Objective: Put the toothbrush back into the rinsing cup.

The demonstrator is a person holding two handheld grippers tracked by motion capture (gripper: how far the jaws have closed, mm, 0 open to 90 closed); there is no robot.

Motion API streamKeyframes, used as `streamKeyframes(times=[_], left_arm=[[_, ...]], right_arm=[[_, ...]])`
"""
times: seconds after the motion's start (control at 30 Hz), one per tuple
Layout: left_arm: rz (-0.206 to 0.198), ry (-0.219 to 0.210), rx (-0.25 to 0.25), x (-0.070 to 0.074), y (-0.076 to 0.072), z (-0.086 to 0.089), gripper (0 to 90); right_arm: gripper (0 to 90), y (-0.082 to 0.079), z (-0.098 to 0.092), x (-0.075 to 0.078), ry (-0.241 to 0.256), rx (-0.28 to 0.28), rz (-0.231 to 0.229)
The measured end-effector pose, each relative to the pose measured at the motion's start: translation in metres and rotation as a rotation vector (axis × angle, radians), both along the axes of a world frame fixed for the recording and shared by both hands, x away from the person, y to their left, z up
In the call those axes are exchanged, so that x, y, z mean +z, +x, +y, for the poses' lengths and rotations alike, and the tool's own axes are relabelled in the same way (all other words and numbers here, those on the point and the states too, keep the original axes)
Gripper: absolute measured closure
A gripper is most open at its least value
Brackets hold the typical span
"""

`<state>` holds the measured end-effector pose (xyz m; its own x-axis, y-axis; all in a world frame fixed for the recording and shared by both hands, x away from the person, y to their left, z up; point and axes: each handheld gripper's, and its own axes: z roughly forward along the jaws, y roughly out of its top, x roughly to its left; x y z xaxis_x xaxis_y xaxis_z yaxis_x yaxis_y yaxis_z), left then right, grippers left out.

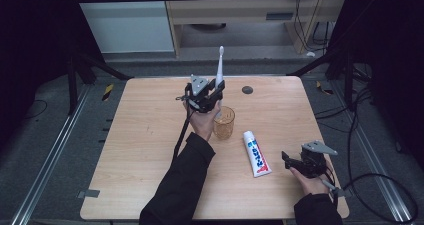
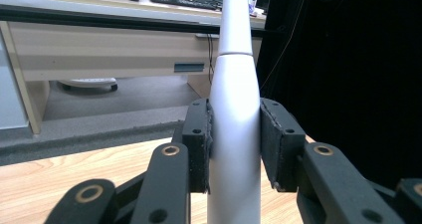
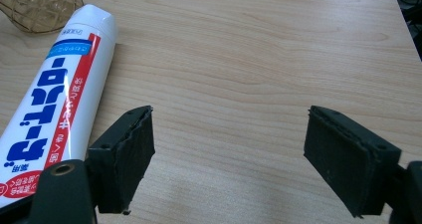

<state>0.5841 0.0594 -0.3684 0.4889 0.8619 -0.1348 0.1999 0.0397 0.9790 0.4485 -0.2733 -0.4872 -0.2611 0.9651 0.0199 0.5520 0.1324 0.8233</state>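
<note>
A white electric toothbrush (image 1: 219, 67) stands upright in my left gripper (image 1: 212, 91), which is shut on its handle above an amber glass cup (image 1: 223, 122). In the left gripper view the toothbrush's white body (image 2: 235, 124) is clamped between both pads. A white toothpaste tube (image 1: 256, 153) with red and blue print lies flat on the table, right of the cup. My right gripper (image 1: 286, 160) rests open near the table's front right, just right of the tube. In the right gripper view the tube (image 3: 50, 99) lies beside the left jaw and the cup's base (image 3: 37, 5) shows at top left.
The light wooden table (image 1: 140, 150) has a small dark round disc (image 1: 247, 90) near its far edge. Black frame legs and cables stand around the table, and a desk is beyond it. Bare wood lies left of the cup and ahead of the right gripper.
</note>
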Motion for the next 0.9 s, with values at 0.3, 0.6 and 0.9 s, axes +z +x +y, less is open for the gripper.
streamKeyframes(times=[0.3,0.6,0.9], left_arm=[[-0.002,0.000,-0.016,-0.006,0.005,-0.003,66.7],[0.014,0.020,-0.030,-0.017,0.006,-0.006,66.6],[0.034,0.031,-0.048,-0.034,0.006,-0.004,66.6]], right_arm=[[20.1,0.000,0.001,0.000,0.003,0.006,0.005],[20.2,0.000,0.001,-0.001,-0.001,0.009,0.007],[20.3,0.001,0.001,-0.001,-0.011,0.013,0.004]])
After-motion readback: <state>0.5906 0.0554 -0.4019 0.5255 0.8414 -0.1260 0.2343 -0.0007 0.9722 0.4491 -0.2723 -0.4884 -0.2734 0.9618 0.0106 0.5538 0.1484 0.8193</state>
